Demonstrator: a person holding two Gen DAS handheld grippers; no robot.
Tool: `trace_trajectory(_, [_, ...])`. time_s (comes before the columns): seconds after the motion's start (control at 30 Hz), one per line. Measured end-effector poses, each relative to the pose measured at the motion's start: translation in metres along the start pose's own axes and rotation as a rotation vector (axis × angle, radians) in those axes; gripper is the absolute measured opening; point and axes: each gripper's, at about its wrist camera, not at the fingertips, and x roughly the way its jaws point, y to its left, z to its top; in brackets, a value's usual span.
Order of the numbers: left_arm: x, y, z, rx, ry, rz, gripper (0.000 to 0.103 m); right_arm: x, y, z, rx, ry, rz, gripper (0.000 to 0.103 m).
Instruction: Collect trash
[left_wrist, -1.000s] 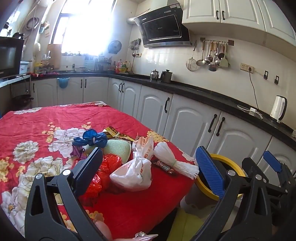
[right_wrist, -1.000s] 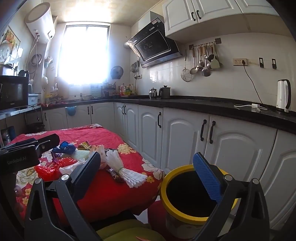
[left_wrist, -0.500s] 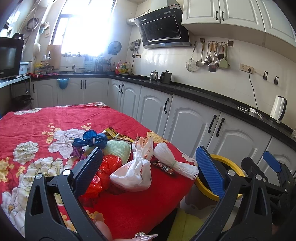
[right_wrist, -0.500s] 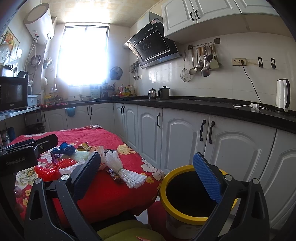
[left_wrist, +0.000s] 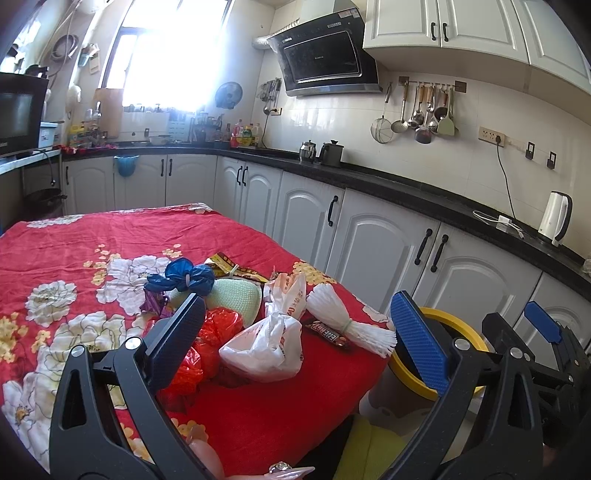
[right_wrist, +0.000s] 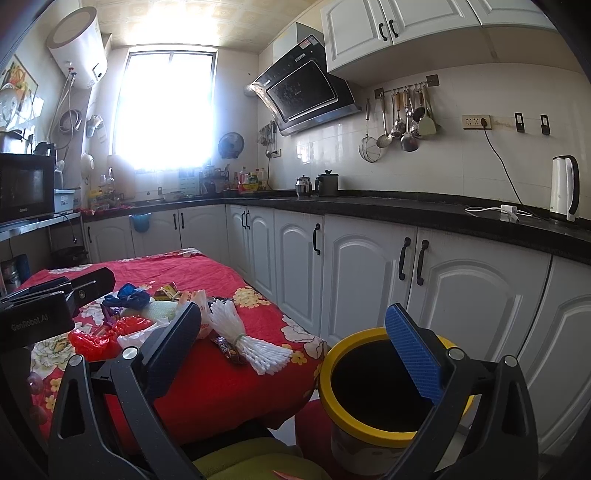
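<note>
Trash pile (left_wrist: 258, 317) crowds the table's near corner; the bin mouth (right_wrist: 373, 384) gapes unobstructed beside it.

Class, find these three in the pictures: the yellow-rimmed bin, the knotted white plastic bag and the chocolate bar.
yellow-rimmed bin (right_wrist: 334, 356): right wrist view, left side of rim.
knotted white plastic bag (left_wrist: 262, 347): left wrist view, bulging body.
chocolate bar (left_wrist: 327, 332): left wrist view, wrapper lettering.

Strong daylight pours through the window (right_wrist: 166, 110), blown out to white with hazy glare around it; the room is bright, fisheye bending curves the cabinets (left_wrist: 443, 26) and corners go black
</note>
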Motion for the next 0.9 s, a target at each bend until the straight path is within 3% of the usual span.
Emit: trace_trajectory(0.9, [0.001, 0.013, -0.002, -0.011, 0.001, 0.010, 0.092, 0.002, -0.002, 0.004, -0.005, -0.002, 0.016, 0.097])
